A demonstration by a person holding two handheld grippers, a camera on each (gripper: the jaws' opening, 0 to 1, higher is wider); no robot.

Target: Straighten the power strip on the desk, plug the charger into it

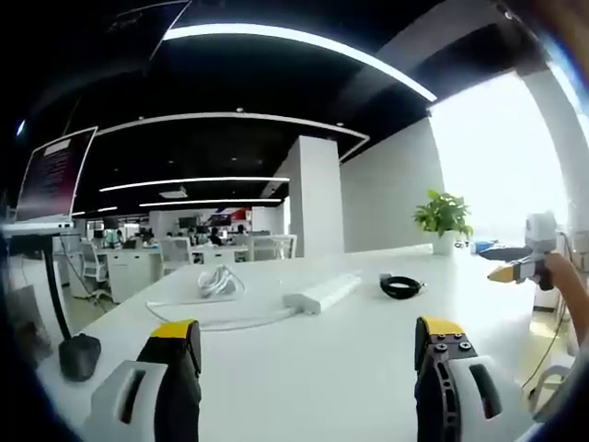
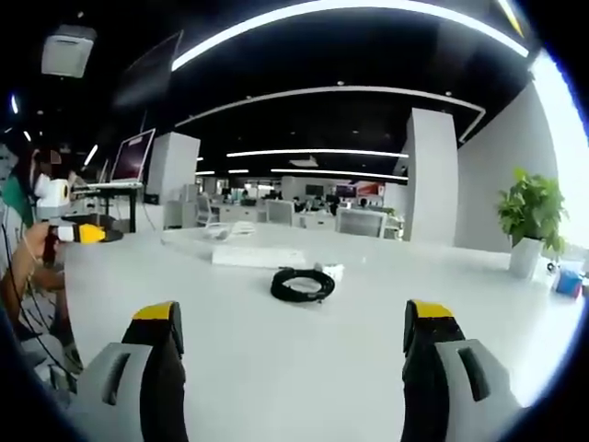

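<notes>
A white power strip point(image 1: 323, 293) lies slanted on the white desk point(image 1: 304, 368), its white cord looping left to a coiled bundle point(image 1: 219, 282). Right of it lies a black coiled charger cable point(image 1: 402, 286). My left gripper point(image 1: 308, 354) stands open over the near desk, well short of the strip. In the right gripper view the black charger cable point(image 2: 302, 284) lies mid-desk with a small white plug at its end, and the power strip point(image 2: 259, 257) sits just behind it. My right gripper point(image 2: 293, 341) is open above the desk, nothing between its jaws. The right gripper point(image 1: 517, 267) also shows at the right.
A potted plant point(image 1: 444, 219) stands at the desk's far corner, also seen as a plant point(image 2: 531, 217). A monitor point(image 1: 53, 175) on a stand rises at left, with a dark mouse point(image 1: 79, 355) below. Office desks and chairs fill the background. The left gripper point(image 2: 74, 232) shows far left.
</notes>
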